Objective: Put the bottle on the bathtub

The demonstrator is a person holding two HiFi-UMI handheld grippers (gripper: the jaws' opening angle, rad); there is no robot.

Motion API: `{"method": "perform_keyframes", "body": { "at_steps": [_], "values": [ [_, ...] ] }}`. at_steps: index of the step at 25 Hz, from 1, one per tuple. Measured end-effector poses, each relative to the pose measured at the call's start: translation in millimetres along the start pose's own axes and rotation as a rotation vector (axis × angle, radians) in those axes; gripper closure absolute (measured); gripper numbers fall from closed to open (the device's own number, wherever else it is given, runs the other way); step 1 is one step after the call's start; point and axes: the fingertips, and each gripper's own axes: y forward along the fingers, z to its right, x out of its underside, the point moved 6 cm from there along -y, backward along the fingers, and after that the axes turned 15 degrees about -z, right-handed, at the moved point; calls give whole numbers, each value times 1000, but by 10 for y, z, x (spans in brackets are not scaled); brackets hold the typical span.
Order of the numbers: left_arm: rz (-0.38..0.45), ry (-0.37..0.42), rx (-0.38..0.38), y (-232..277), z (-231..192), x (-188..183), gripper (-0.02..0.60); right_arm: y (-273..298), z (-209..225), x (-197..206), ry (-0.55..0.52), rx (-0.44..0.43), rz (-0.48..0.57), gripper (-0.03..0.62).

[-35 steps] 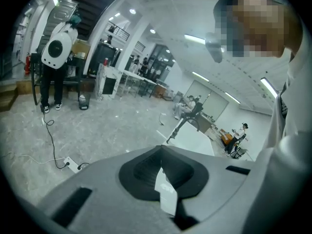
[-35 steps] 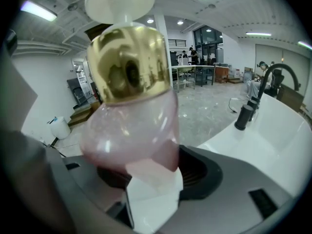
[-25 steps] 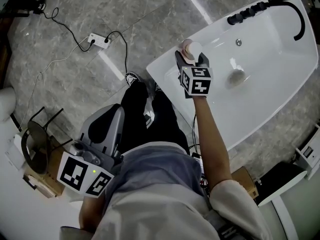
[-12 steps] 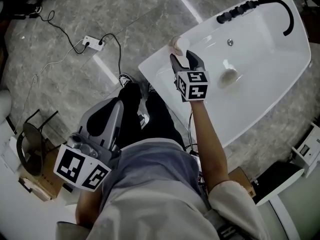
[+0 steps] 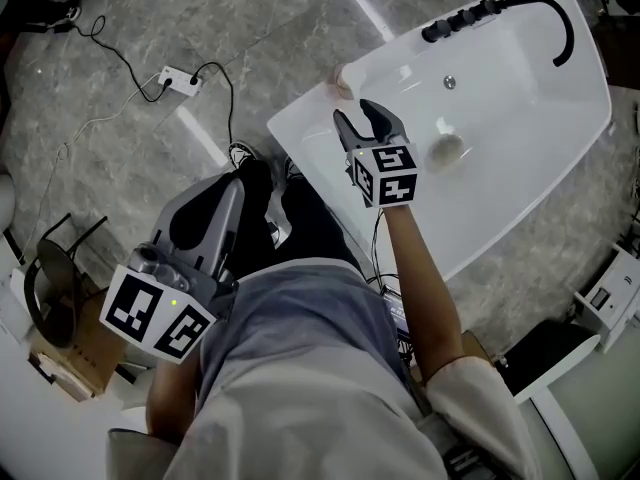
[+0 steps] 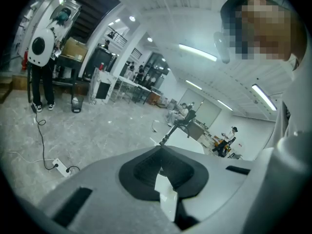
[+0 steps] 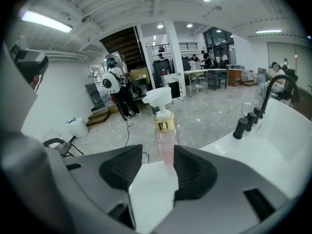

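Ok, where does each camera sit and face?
Head view: on the head, steeply down at bathtub, bottle; shows torso, legs, arms.
Left gripper view: on left hand-held gripper, facing the hall; shut jaws, torso.
Right gripper view: on right hand-held gripper, facing the bottle beyond open, just-narrowed jaws.
Head and right gripper views share bottle, bathtub.

One bottle (image 5: pixel 343 80), one bathtub (image 5: pixel 300 130), one power strip (image 5: pixel 167 78)

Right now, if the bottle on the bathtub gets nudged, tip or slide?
The bottle is tall and slim with a pump on top, so probably tippy. The bathtub rim looks glossy, so it may also slide.
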Motion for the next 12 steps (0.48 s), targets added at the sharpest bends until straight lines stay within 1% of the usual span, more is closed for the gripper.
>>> {"method": "perform_keyframes", "body": {
  "at_steps": [6,12],
  "values": [
    [28,-13,3,-30,57,23,578,-258,-89,71,-46,-52,-9,426],
    [45,-13,2,-58,97,37,578,-614,-162,114,-26,-108,18,464]
  ]
}}
